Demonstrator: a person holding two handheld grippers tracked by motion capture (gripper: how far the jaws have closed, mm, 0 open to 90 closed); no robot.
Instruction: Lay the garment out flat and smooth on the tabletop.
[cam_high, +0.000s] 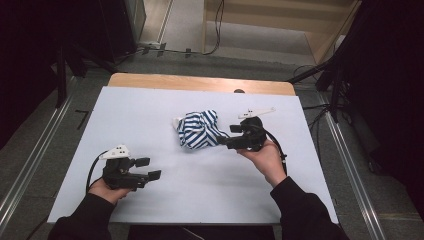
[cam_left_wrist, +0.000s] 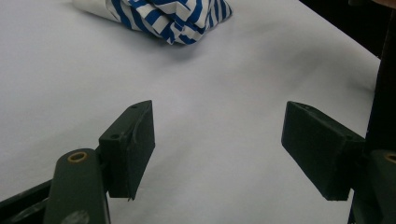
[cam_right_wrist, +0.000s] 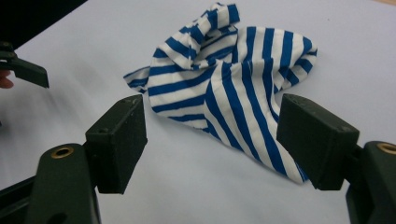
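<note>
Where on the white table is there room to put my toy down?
The far left corner of the white table, beyond the left tongs, is bare. So is the near middle strip between both hands. It is crowded around the striped cloth, where the right tongs hover, open.

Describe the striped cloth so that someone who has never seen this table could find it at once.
Start at the white table with the wooden strip along its far edge. Just right of its middle, beside the right tool, lies a crumpled cloth. Its blue and white stripes set it apart from the plain surface and the black tools.
</note>
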